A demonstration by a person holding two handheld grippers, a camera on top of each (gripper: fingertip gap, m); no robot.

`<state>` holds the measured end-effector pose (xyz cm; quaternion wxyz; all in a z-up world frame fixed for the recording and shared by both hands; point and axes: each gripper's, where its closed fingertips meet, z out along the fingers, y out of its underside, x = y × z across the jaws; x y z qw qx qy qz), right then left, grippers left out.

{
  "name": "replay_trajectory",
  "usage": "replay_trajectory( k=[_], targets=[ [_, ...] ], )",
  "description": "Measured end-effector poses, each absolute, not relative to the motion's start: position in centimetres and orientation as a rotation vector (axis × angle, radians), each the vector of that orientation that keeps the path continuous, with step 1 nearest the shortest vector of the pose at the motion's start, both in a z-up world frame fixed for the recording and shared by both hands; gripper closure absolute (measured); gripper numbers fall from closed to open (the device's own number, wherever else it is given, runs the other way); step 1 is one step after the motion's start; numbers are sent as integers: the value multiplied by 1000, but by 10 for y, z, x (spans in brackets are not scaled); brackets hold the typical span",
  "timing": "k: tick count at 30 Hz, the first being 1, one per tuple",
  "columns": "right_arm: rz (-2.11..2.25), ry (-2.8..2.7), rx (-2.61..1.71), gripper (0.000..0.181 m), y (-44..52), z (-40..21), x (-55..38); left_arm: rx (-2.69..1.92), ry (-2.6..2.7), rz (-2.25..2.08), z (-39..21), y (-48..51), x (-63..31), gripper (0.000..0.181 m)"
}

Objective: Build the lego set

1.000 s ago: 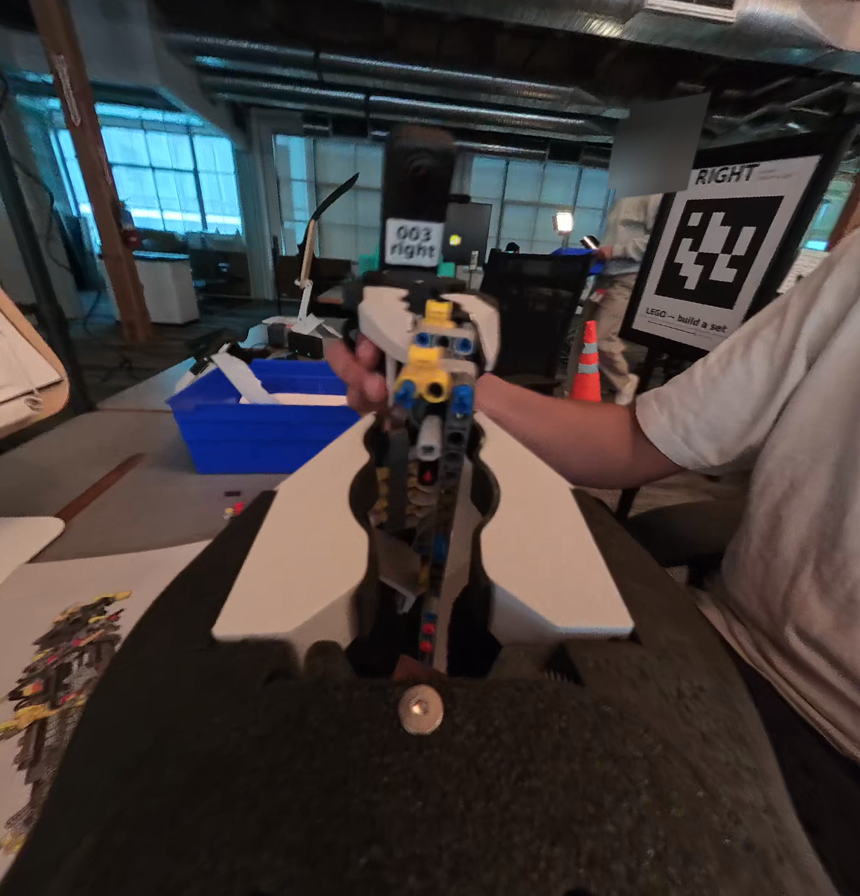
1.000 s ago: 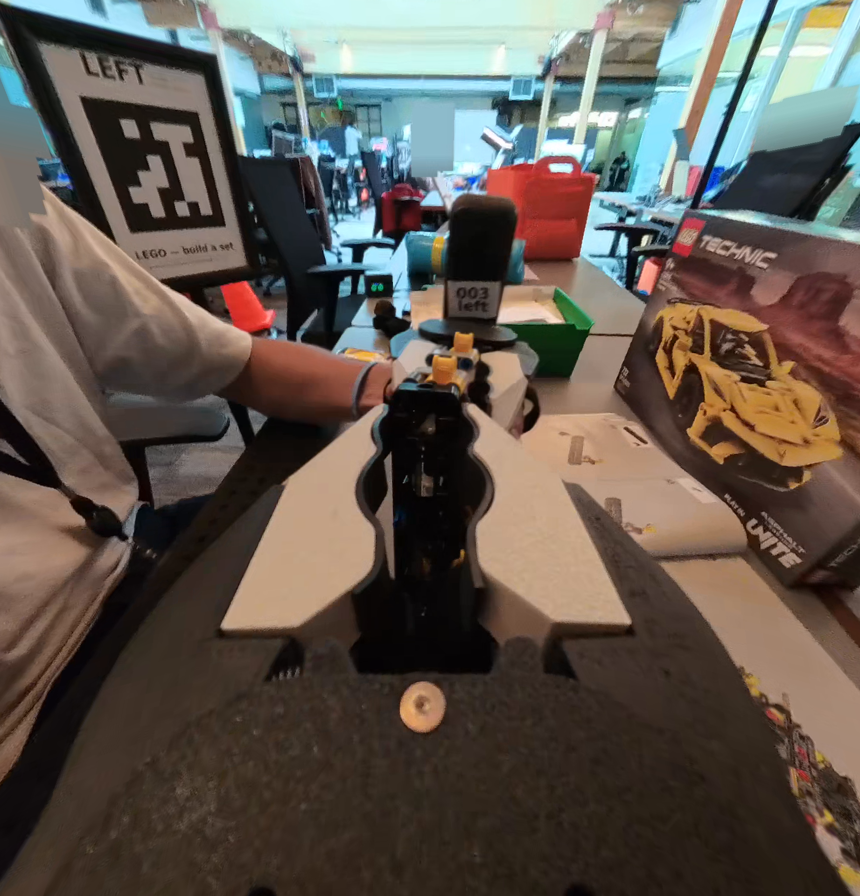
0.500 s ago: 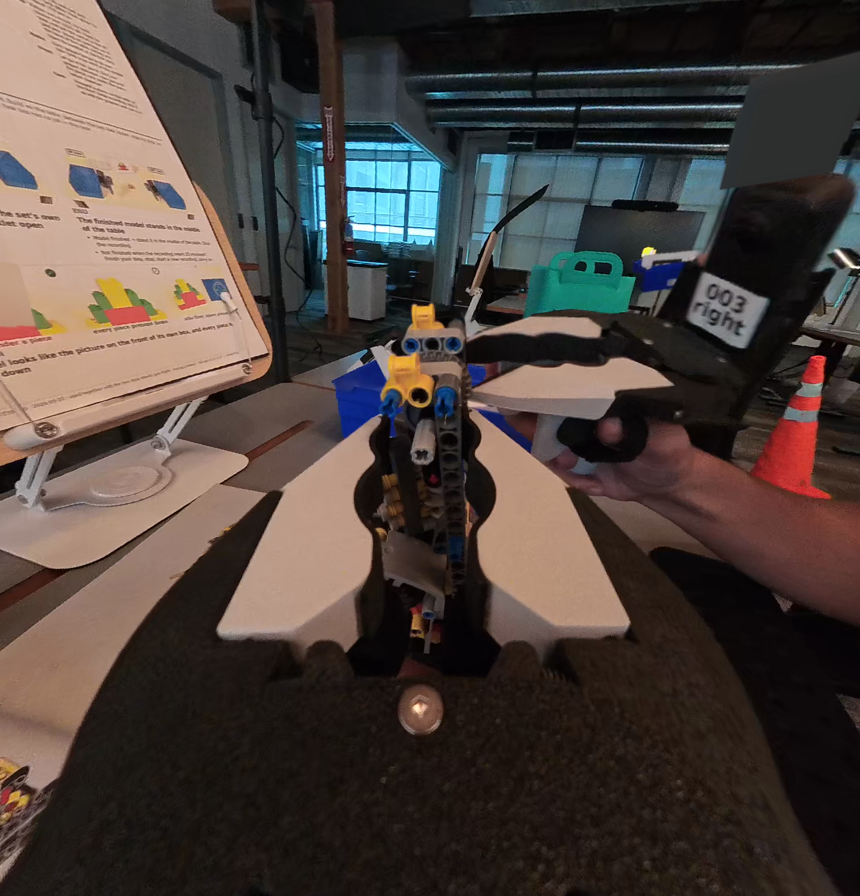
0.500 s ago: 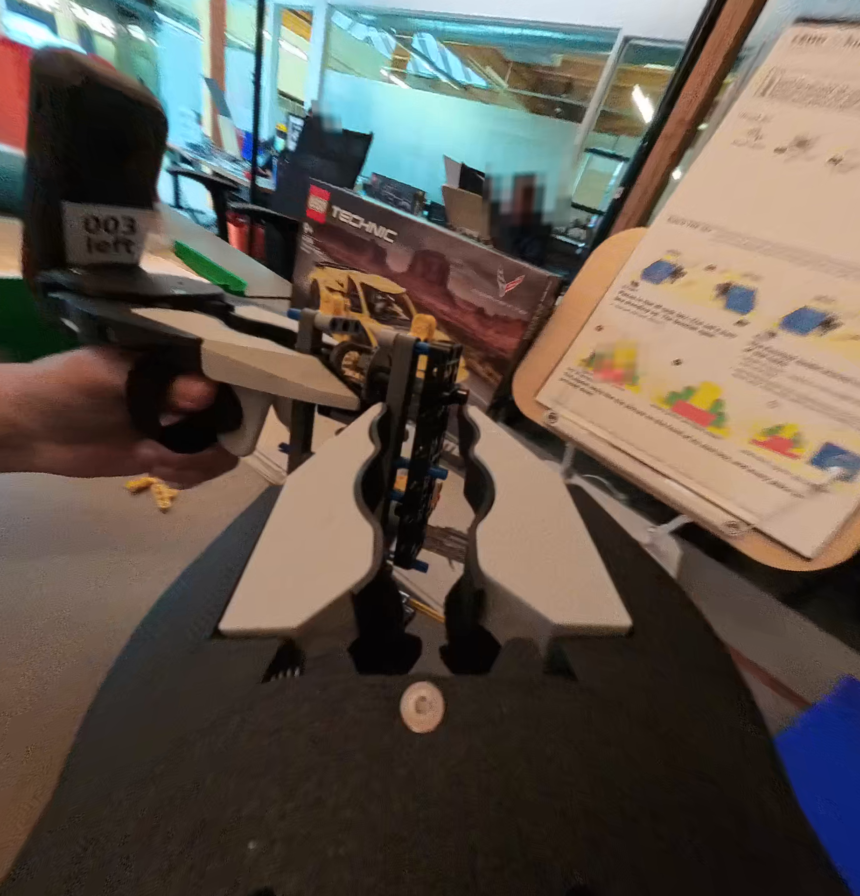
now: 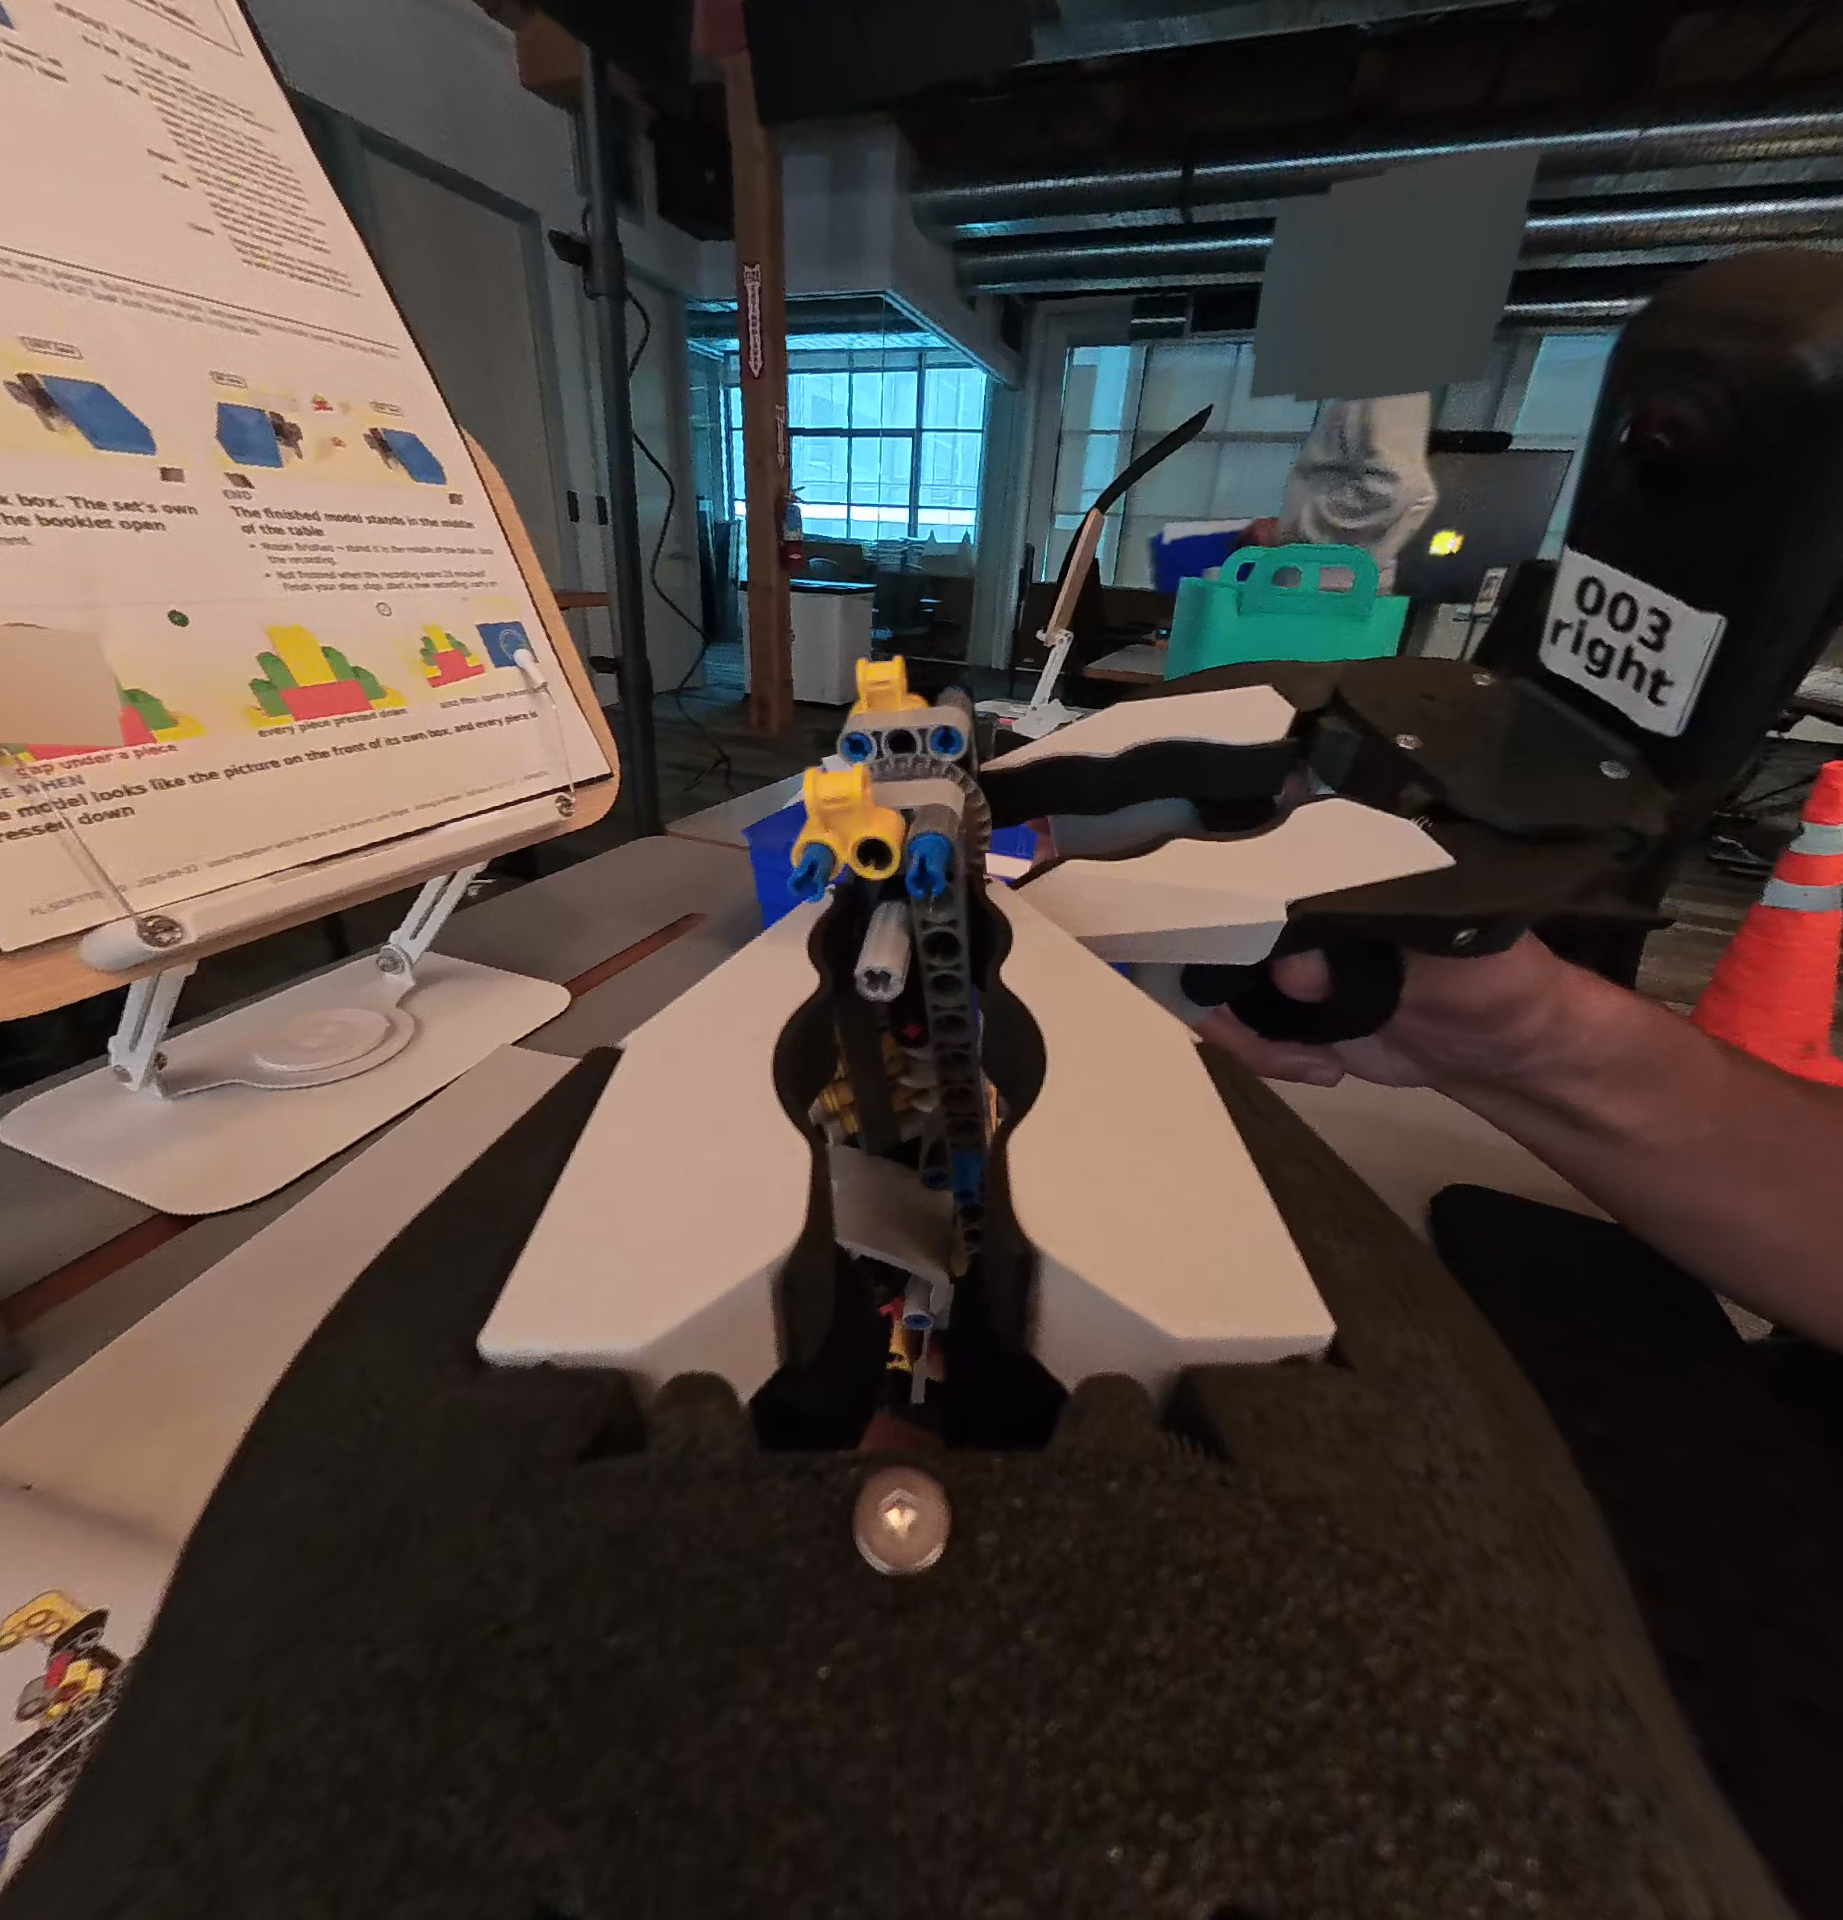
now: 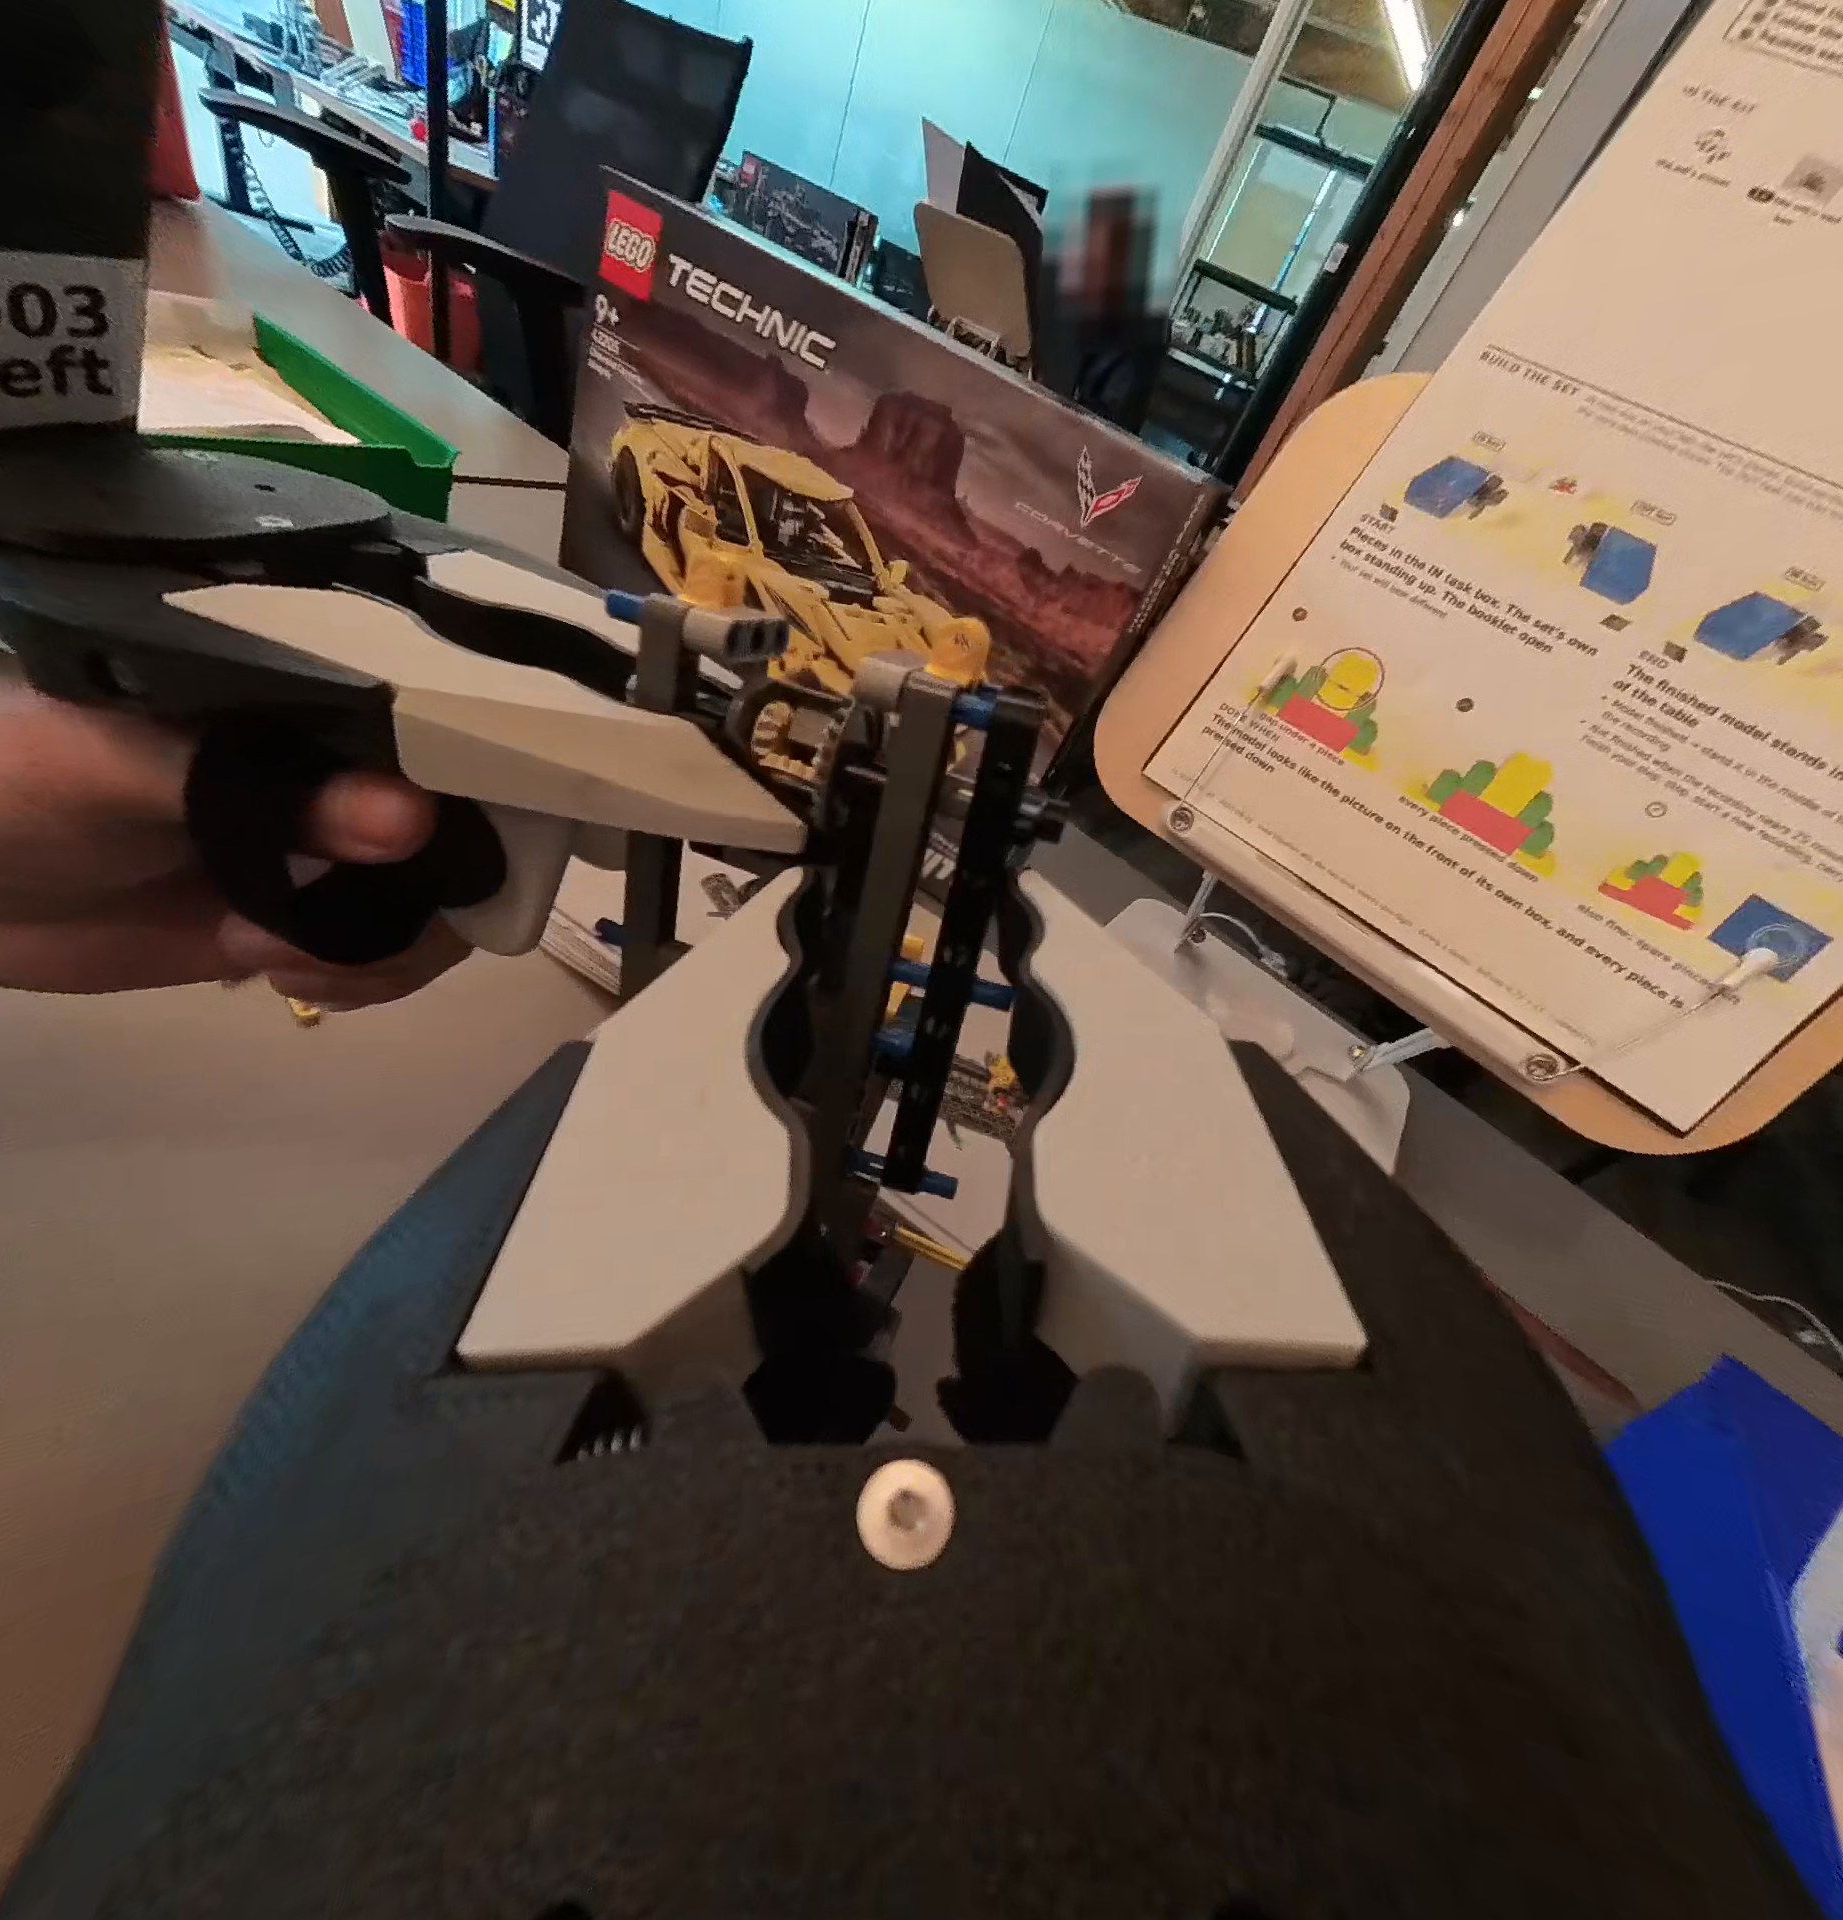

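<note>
A partly built lego assembly of grey and black beams, blue pins, a gear and yellow connectors is held up above the table. My left gripper is shut on it, both pads against its sides. It also shows in the right wrist view, reaching in from the left. My right gripper stands around the assembly's two upright beams. Its jaws are a little wider than the beams, so it is open. In the left wrist view it comes in from the right, beside the gear.
An instruction sheet on a wooden stand is close by. The lego box stands behind the assembly. There is also a blue bin, a green tray, an orange cone and an open booklet on the table. Only a small space, under 4 cm, lies between the two pairs of fingers.
Both grippers swung round with the assembly towards the instruction stand and now cross at a right angle. The left jaws closed in on the assembly. The right jaws widened around it.
</note>
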<state>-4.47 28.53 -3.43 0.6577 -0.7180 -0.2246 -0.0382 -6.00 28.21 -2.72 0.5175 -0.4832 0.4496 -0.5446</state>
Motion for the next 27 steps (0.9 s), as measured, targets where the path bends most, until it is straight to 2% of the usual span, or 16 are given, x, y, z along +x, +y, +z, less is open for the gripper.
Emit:
replay_trajectory(
  k=[6,23,27],
  targets=[
    [-116,-431,-1612,158,285,-32,-43,-1181,1056,-1311,-27,284,-60,160],
    [-78,-398,-1599,160,282,-28,-43,-1152,1151,-1281,-23,278,-64,159],
    [-27,-357,-1583,160,277,-23,-43,-1093,1160,-1384,5,281,-88,133]
  ],
)
